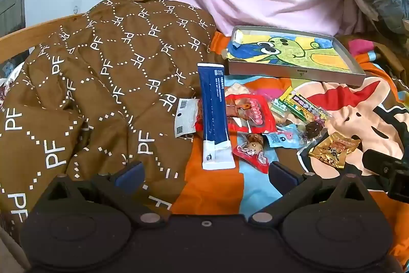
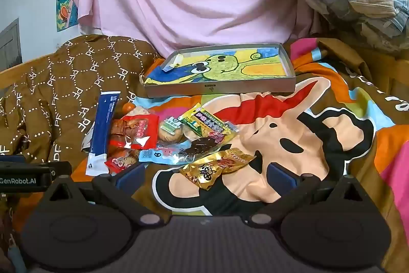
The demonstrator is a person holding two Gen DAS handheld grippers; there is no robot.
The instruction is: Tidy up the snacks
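Both tools are held low over the bedspread [image 2: 332,119], approx. side by side, w/ the snack pile ahead of them.

Left gripper [image 1: 205,174]: jaws spread wide, nothing pinched. The blue stick pack [image 1: 213,114] lies straight ahead, its white end nearest the tool and just beyond the fingertip line. Its long axis runs fore-aft, i.e. along the approach direction, so the narrow width is presented across the jaws. A straight advance is judged sufficient; no wrist roll req'd.

Right gripper [image 2: 205,174]: jaws likewise spread, nothing held. The gold packet [image 2: 217,168] sits directly in front, between the fingers' lines, long axis diagonal. The right tool is nearer to it; the left is nearer to the stick pack.

Remaining snacks: red pouch [image 2: 138,132], yellow-green bar [image 2: 204,122], light-blue packet [image 2: 163,154] are bunched, overlapping, betw. stick pack and gold packet.

Container: the shallow tray [image 2: 219,90] rests beyond the pile. Inside, only a cartoon-print liner and a small folded tab at its left corner are seen; no snacks placed yet.
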